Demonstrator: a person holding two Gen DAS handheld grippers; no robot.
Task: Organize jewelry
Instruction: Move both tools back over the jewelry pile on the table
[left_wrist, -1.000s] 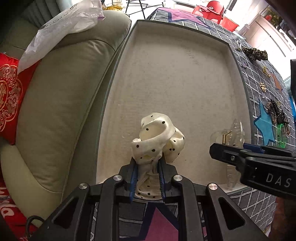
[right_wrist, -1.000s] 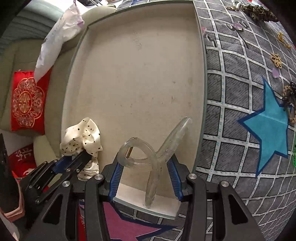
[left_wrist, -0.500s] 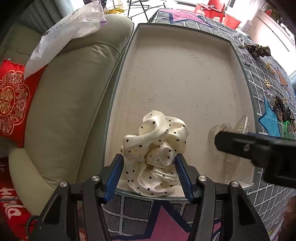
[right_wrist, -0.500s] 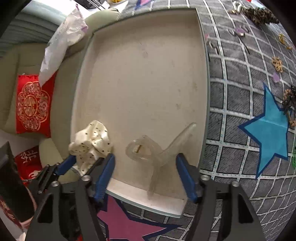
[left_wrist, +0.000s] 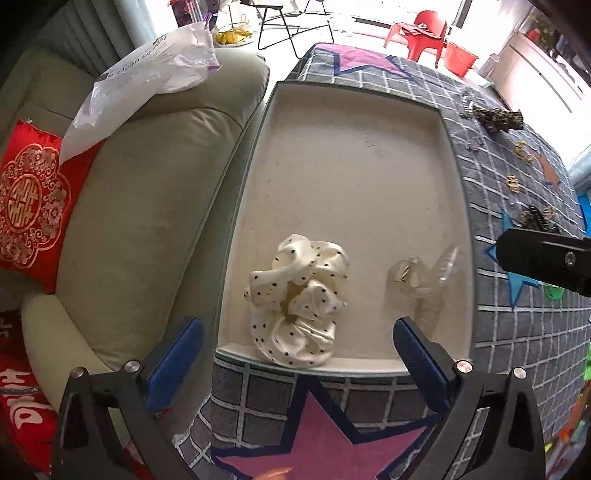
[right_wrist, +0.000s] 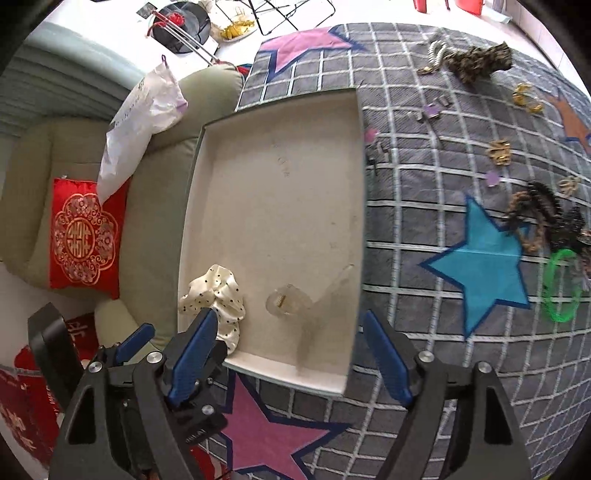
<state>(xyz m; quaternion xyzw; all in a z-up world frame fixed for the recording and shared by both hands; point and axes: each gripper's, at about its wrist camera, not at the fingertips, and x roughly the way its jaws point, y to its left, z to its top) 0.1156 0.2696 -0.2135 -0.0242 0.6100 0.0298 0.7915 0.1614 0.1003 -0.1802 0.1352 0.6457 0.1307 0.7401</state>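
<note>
Both the left gripper (left_wrist: 297, 354) and right gripper (right_wrist: 291, 350) had just spread their jaws, empty, above the polka-dot scrunchie (left_wrist: 299, 306) and clear hair claw (right_wrist: 295, 299) lying near the tray's (left_wrist: 332, 369) near edge.

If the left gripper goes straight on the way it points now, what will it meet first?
Most likely the dotted scrunchie, lying free in the tray between the wide-open fingers of the left gripper. Depth is unclear, so it might meet the tray's near rim first.

Two steep downward wrist views, both over the same tray (left_wrist: 458, 184).
</note>
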